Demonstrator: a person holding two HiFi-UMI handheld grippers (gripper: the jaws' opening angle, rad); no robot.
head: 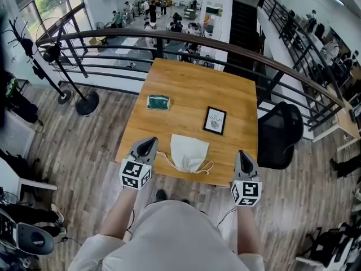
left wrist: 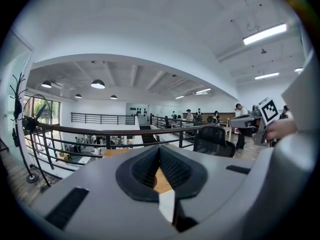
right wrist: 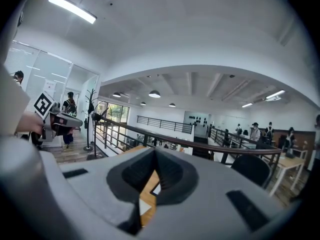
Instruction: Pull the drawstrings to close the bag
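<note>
The left gripper [head: 148, 143], a grey two-jaw tool with a marker cube at its back, hangs over the near left edge of the light wooden table [head: 192, 78]. In its own view the ribbed black pads [left wrist: 172, 170] meet at the tip with nothing between them.

Just to its right, towards the person's middle, lies the cream cloth drawstring bag [head: 189, 150]. The bag is flat, with its wide end away from the person and its neck near the table's edge. The neck looks gathered narrow, so the mouth may already be drawn shut; how tightly cannot be told.

The thin cream cords run crosswise. One strand [head: 163, 155] reaches out almost to the left gripper's tip, and a loop [head: 208, 165] lies on the bag's other side.

The right gripper [head: 242, 156] is further right, well clear of that loop. Its jaws are pressed together and empty too.

The bag therefore sits between the two tools, inward of each. The cords point outward at them, and the left gripper is the nearer of the two.
</note>
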